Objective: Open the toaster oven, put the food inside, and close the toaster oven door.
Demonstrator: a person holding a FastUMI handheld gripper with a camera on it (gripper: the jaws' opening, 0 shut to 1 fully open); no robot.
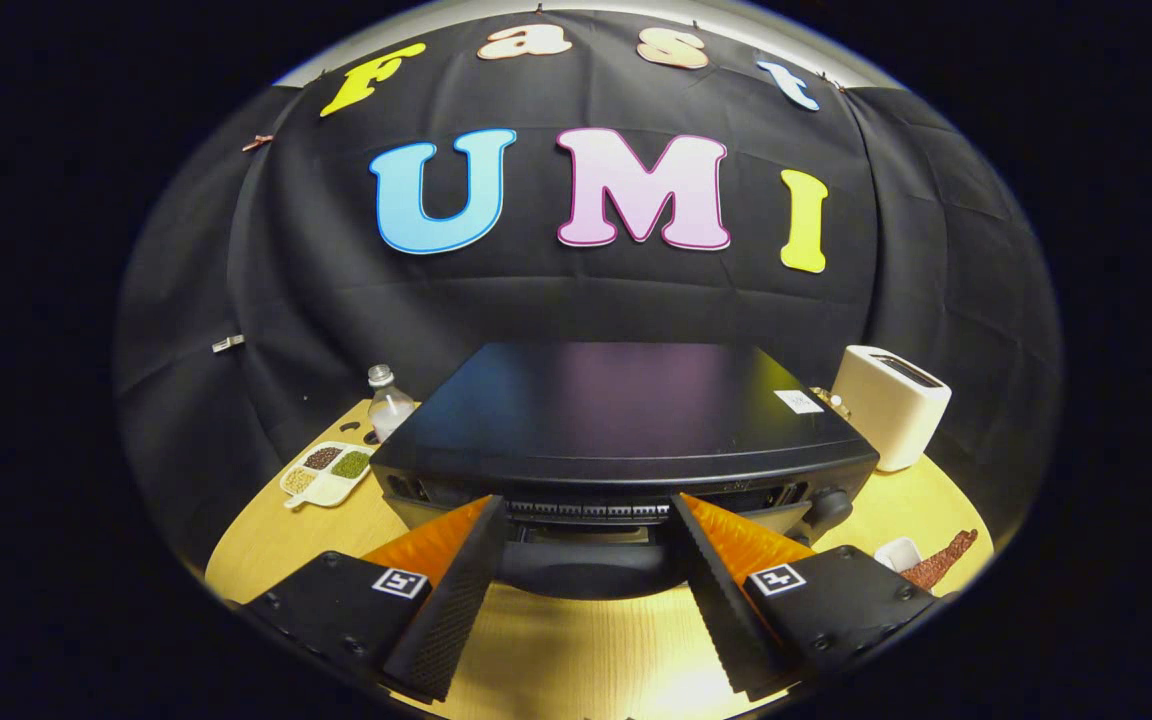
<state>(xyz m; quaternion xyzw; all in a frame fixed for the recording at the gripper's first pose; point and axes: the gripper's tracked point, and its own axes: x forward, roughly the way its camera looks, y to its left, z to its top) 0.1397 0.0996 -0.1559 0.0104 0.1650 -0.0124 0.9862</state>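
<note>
The gripper [586, 520] has its fingers spread wide apart, holding nothing. The black toaster oven [626, 420] stands on the table [556, 650] just ahead of them, and its door handle [586, 570] lies between the two fingers, not touched by either.

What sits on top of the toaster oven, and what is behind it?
The toaster oven carries only a small white label on its top. Behind it hangs black cloth; the tabletop directly behind is hidden. The open gripper straddles its door handle.
</note>
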